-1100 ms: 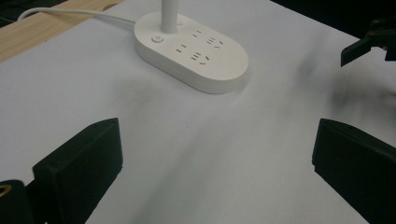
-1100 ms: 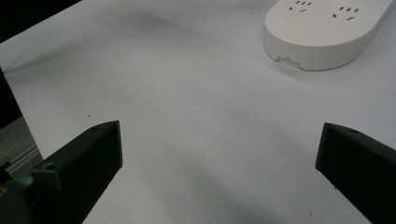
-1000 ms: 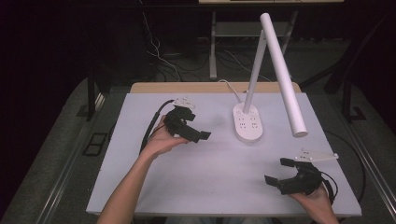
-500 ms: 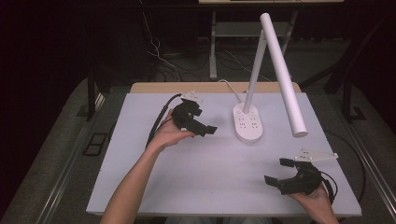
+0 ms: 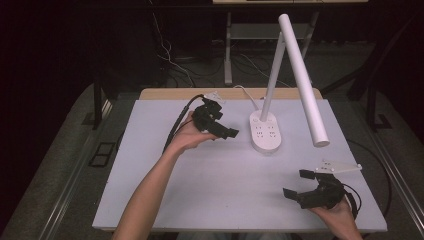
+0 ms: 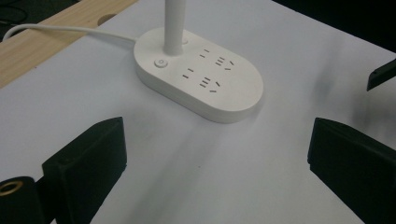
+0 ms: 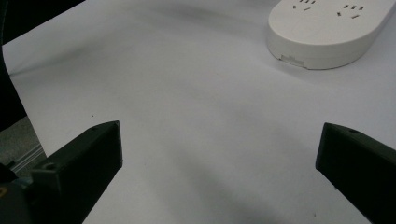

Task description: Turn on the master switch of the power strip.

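Left gripper (image 5: 226,131) up over table (image 5: 200,200), held in hand, jaws spread wide, nothing between them. It points at white lamp base (image 5: 265,131), just beside it, not touching. Lamp base sits at back middle of table, near far edge. Round button (image 6: 160,62) and plug holes on top of base. White cord (image 6: 70,31) runs off toward wooden edge. Right gripper (image 5: 300,186) low at front right corner, jaws spread wide, holds nothing, well apart from lamp base.

White tabletop (image 5: 200,200), wooden strip along the far edge. Sitting on it, right of centre toward the back: white desk lamp (image 5: 265,131), oval base with sockets, white cord (image 6: 70,30) trailing off behind.
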`<state>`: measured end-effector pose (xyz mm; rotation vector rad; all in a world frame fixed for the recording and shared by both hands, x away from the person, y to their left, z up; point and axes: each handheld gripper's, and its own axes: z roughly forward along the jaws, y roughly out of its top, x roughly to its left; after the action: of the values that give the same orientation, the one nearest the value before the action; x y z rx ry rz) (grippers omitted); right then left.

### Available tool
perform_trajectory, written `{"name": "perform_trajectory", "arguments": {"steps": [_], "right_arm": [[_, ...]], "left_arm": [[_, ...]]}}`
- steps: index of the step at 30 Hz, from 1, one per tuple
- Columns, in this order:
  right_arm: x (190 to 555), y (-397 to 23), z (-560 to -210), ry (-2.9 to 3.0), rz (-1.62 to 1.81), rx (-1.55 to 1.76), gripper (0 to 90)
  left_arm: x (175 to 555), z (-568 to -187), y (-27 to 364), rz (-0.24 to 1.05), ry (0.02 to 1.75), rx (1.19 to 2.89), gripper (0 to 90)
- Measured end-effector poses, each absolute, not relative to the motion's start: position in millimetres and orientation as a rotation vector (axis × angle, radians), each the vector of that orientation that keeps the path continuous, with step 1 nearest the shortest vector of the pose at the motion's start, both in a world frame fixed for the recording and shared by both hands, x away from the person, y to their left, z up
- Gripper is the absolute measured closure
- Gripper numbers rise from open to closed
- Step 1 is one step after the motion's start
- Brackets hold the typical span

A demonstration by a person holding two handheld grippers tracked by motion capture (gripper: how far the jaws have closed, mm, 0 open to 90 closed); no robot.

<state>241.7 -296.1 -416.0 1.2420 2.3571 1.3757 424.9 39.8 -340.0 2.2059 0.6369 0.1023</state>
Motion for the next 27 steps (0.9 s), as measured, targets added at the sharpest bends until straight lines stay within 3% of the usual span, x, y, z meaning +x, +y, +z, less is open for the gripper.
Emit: {"name": "perform_trajectory", "arguments": {"steps": [12, 27], "right_arm": [[241.9, -296.3, -416.4, 2.361, 1.374, 1.239, 0.1], [241.9, -296.0, -416.4, 2.363, 1.379, 1.236, 0.1]], "left_arm": [[446.3, -344.7, 23.5, 0.098, 0.659, 2.239, 6.1], [468.4, -346.1, 4.3, 0.076, 0.705, 2.209, 16.0]]}}
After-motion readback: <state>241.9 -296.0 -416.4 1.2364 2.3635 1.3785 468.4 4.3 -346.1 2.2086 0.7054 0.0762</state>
